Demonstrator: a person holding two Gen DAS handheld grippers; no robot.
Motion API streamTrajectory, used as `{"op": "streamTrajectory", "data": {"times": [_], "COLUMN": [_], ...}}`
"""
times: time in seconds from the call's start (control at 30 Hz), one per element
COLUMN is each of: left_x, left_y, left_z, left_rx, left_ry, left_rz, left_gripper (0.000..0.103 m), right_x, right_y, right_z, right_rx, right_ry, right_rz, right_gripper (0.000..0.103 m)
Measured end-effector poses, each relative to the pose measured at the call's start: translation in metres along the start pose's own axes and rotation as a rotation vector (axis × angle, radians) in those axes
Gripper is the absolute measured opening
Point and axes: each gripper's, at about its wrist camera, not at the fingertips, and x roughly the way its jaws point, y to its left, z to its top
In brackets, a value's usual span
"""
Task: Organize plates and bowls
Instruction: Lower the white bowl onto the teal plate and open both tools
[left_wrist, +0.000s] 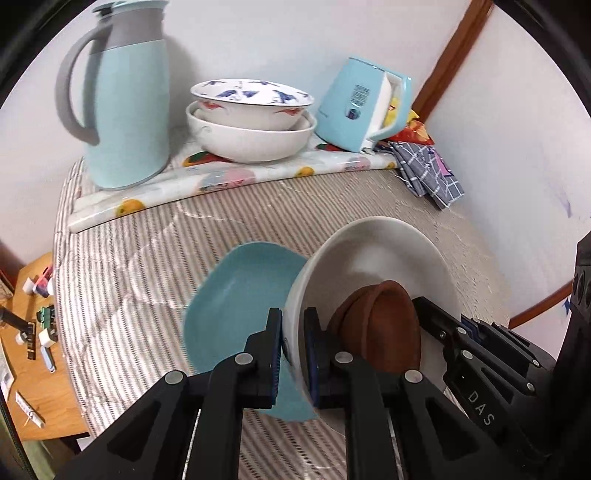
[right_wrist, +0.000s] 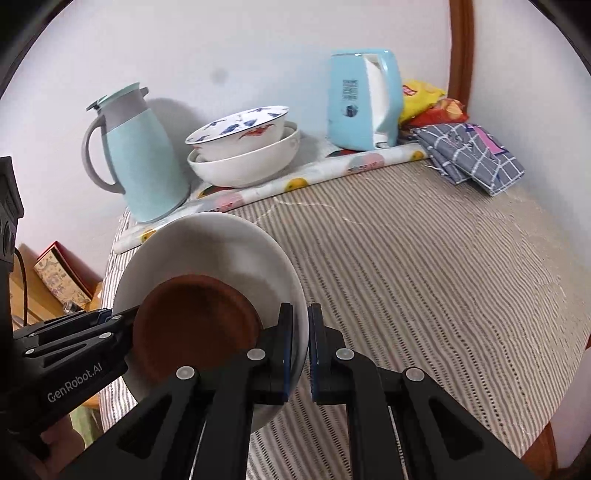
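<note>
Left claw (left_wrist: 293, 350) is clenched on the near rim of a smooth white bowl (left_wrist: 388, 251); right claw (right_wrist: 301, 347) pinches its opposite rim. A matte brown bowl (right_wrist: 192, 325) sits inside, a glossy blue plate (left_wrist: 236, 302) beneath, over the striped counter (right_wrist: 424, 266) at lower centre.

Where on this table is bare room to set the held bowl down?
Free: the striped cloth right of the white bowl, bordered behind by the fruit-print mat and the checked cloth. Crowded: the back row of jug, stacked bowls and kettle.
</note>
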Motion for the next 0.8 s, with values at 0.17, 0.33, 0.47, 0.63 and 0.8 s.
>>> {"op": "streamTrajectory", "data": {"times": [0.17,0.33,0.47,0.63,0.8], "left_x": [0.003,0.008,0.013,0.021,0.03], "left_y": [0.018,0.031,0.038,0.045,0.05], "left_z": [0.0,0.001,0.002,0.004,0.005], "left_rx": [-0.027,-0.048,-0.055,-0.069,-0.074], "left_ry": [0.006,0.011,0.018,0.029,0.043], "left_rz": [0.008,0.009,0.009,0.0,-0.003], "left_gripper": [0.012,0.012,0.012,0.012,0.012], "right_x": [0.011,0.02,0.028,0.037,0.046], "right_y": [0.014,0.024,0.03,0.034,0.035], "right_z": [0.001,0.003,0.005,0.006,0.008], "right_rx": [-0.019,-0.033,-0.042,-0.047,-0.051], "right_ry": [0.015,0.029,0.039,0.052,0.066], "right_rz": [0.008,0.011,0.006,0.002,-0.004], "right_gripper": [0.008,0.008,0.008,0.008,0.008]}}
